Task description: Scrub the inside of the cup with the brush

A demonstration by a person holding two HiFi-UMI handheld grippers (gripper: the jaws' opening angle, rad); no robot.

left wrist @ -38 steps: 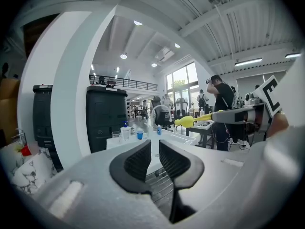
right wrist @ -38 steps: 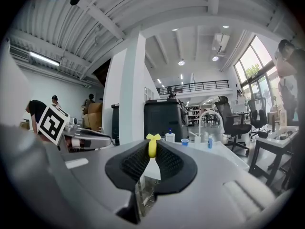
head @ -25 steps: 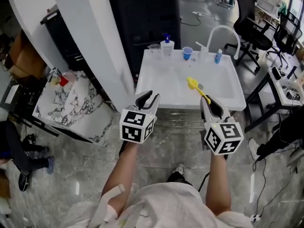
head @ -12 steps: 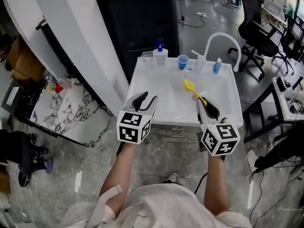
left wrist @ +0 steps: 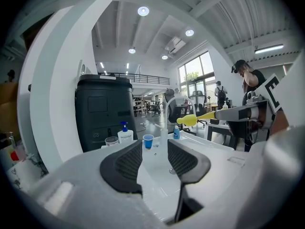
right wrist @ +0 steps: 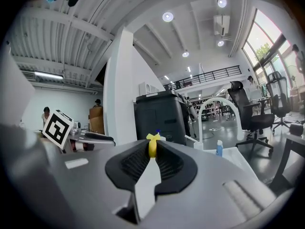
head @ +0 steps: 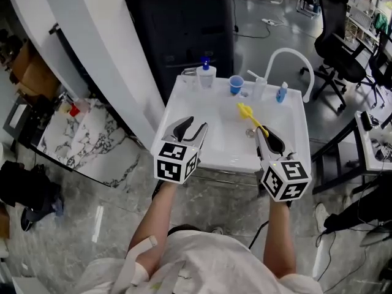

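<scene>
A small blue cup (head: 236, 84) stands upright on the back rim of the white sink (head: 202, 106); in the left gripper view the cup (left wrist: 148, 140) shows far ahead between the jaws. My left gripper (head: 192, 128) hovers over the sink's front left edge, its jaws opening with nothing between them. My right gripper (head: 263, 133) is shut on the handle of a yellow brush (head: 248, 111), whose head points out over the basin. In the right gripper view the brush (right wrist: 152, 146) is pinched between the pads.
A curved white faucet (head: 289, 57), a soap pump bottle (head: 205, 75), a clear glass (head: 189, 73) and a small blue bottle (head: 281, 92) line the sink's back. A black bin (head: 184, 23) stands behind, a marble table (head: 86, 133) at left, office chairs (head: 343, 48) at right.
Both grippers have come a little closer to the sink. The left jaws stand wider apart than before. The brush stays held in the right gripper.
</scene>
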